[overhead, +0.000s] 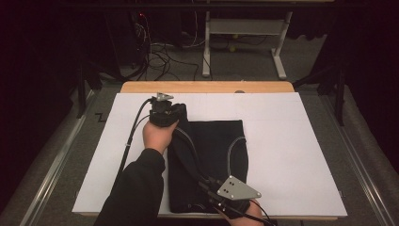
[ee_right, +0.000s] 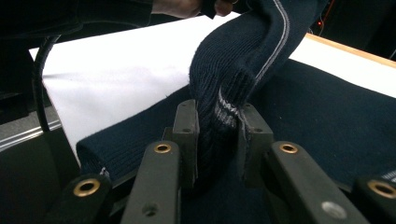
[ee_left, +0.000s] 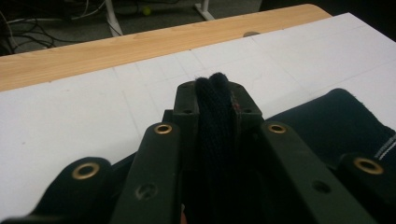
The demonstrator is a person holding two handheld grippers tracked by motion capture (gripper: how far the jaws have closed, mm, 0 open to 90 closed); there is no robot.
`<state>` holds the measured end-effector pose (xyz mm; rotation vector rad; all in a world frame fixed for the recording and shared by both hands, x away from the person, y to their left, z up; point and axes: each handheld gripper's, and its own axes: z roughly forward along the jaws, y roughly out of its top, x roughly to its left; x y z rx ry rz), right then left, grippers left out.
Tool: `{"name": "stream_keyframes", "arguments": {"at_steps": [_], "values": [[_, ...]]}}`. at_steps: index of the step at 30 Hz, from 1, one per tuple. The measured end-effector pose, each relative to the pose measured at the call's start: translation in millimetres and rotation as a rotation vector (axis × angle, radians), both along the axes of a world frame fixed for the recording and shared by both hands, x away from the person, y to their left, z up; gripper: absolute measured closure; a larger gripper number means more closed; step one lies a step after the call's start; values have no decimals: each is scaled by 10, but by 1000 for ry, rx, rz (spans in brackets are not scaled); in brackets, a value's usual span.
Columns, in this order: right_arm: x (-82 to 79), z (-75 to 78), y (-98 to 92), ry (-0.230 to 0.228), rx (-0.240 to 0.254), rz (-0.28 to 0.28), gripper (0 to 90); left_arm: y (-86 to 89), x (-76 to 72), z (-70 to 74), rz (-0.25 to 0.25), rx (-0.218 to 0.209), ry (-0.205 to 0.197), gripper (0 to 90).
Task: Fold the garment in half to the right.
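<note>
Both grippers — left gripper [overhead: 165, 113], right gripper [overhead: 229, 200] — clamp the dark knit garment [overhead: 216, 146].

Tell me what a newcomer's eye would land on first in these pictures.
First, the dark navy knitted garment with thin white stitch lines, lying folded in the middle of the white sheet that covers the wooden table. Next, the two black grippers clamped on it: the left gripper pinches a doubled edge at the garment's far left corner, and the right gripper grips a ribbed fold at its near edge.
</note>
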<state>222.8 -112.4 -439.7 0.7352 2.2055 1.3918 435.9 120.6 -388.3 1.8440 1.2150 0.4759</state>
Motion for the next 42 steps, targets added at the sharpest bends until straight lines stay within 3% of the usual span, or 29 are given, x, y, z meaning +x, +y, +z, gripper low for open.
{"name": "stream_keyframes", "arguments": {"at_steps": [6,9,13,27,42], "values": [[-31,-9,-100,8,2,-7,729,-228,55,8,-34,11,5,731],[-33,-38,-154,24,-2,-10,726,-318,77,-8,-39,-14,14,730],[-42,-58,-227,33,-3,-14,727,-436,87,-43,-65,18,10,731],[-95,-77,-328,43,-3,-29,728,-569,101,-67,-81,4,26,730],[-150,-131,-484,80,-41,-68,759,-817,158,-182,-108,2,53,726]]}}
